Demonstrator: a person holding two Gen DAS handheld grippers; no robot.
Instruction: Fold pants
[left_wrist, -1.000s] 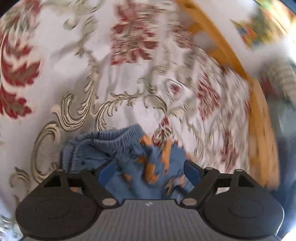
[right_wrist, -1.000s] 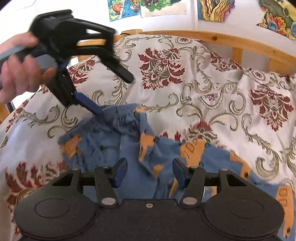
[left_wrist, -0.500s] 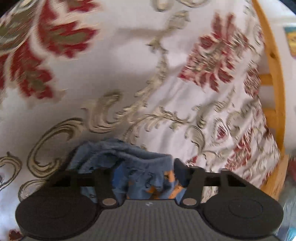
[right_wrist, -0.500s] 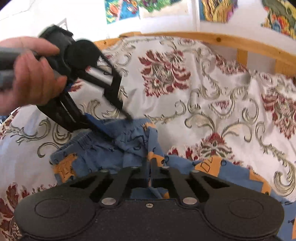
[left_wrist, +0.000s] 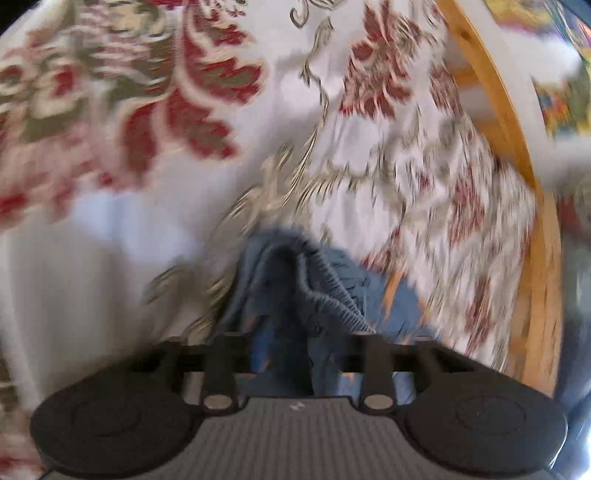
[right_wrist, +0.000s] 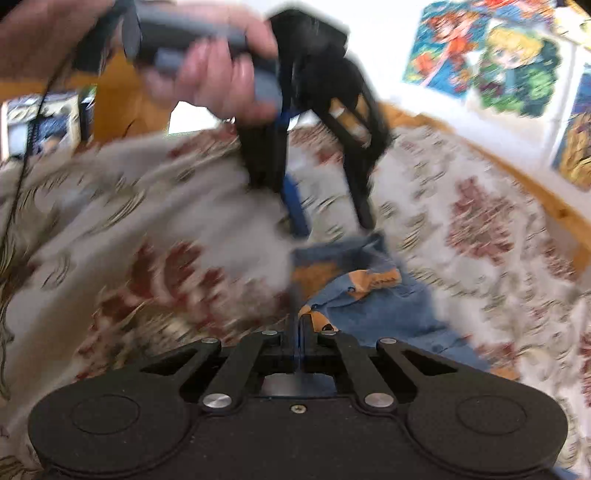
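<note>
Both views were motion-blurred. The pants (right_wrist: 373, 295), blue with orange patches, lay bunched on a white bedspread (right_wrist: 480, 221) patterned with red flowers, near the centre of the right wrist view and at lower centre of the left wrist view. The right gripper (right_wrist: 298, 325), at the bottom of its own frame, had its jaws pressed together on a thin edge of the blue fabric. The left gripper (right_wrist: 332, 229), held by a hand (right_wrist: 218, 77) at the upper left of the right wrist view, pointed down at the far end of the pants; its jaws were opening, with the gathered waistband (left_wrist: 325, 295) lying between them in its own view, seemingly not pinched. As a judgement, folding had barely begun: the garment looked crumpled rather than flat, no neat fold was visible, and straightening and every fold remained. No containers were visible; a wooden bed frame (left_wrist: 517, 155) ran along the right edge, with colourful posters (right_wrist: 487, 51) on the wall.
</note>
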